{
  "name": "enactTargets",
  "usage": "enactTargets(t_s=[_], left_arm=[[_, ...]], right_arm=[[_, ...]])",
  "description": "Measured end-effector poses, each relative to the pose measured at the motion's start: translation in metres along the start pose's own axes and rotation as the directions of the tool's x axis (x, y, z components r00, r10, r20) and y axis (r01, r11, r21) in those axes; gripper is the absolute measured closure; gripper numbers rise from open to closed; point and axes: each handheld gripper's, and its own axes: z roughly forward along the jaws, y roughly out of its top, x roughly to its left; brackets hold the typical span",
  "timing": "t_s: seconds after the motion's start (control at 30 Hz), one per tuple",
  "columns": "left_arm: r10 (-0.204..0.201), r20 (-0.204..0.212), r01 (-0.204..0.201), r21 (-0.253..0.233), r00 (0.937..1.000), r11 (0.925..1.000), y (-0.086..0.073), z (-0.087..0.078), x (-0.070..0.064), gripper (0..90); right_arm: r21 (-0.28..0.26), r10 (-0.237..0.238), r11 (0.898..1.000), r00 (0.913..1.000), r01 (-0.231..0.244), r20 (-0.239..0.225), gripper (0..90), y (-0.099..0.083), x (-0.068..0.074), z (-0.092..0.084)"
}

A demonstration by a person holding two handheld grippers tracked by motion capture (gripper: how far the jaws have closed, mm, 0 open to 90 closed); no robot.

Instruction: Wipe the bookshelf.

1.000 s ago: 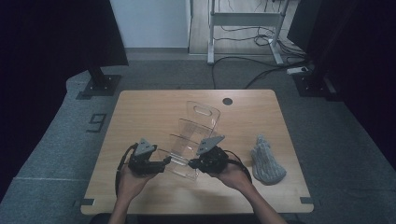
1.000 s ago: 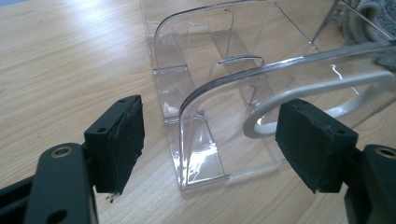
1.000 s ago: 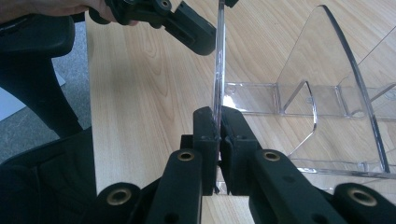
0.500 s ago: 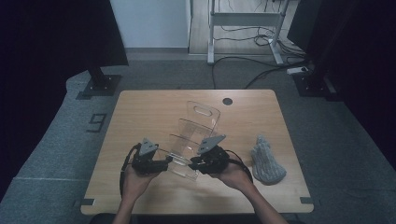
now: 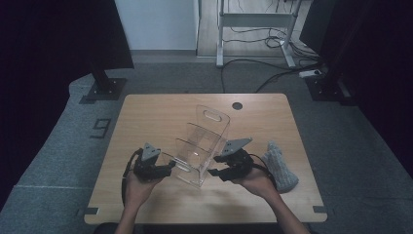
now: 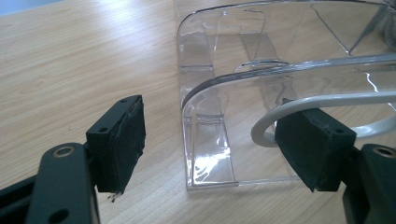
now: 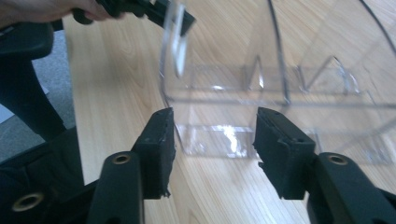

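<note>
High view: wooden table (image 5: 160,109) carries a clear plastic rack (image 5: 202,144) with stepped compartments, lying near the middle toward the front edge, its handle-slot end pointing to the far side. All compartments visible through the walls look empty.

Grey cloth (image 5: 280,165) lies at the right front of the table, just beside the right hand, apart from the rack. Small dark hole (image 5: 237,105) sits in the tabletop beyond the rack.

Left gripper (image 5: 165,168) is at the rack's near left corner. Left gripper view: fingers (image 6: 119,140) spread, one outside the rack's wall, the other inside it; the wall stands between them untouched as far as I can tell. A white cable loop (image 6: 280,116) passes by the inner finger.

Right gripper (image 5: 216,170) is at the rack's near right edge. Right gripper view: fingers (image 7: 161,140) have just been opening, now apart, with the rack's front lip beyond them and nothing pinched.
</note>
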Motion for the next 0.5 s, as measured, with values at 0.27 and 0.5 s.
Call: enactTargets(t_s=[0.27,0.5], left_arm=[[0.007,-0.020,-0.007,-0.007,0.9998,1.0000,0.002,0.005,-0.002,27.4],[-0.001,-0.032,0.001,-0.006,0.9995,1.0000,0.002,0.010,-0.006,32.7]], right_arm=[[0.018,0.043,0.999,0.9970,-0.044,0.065,38.8,-0.019,-0.016,-0.011],[0.030,0.076,0.996,0.9921,-0.080,0.100,36.8,-0.034,-0.027,-0.019]])
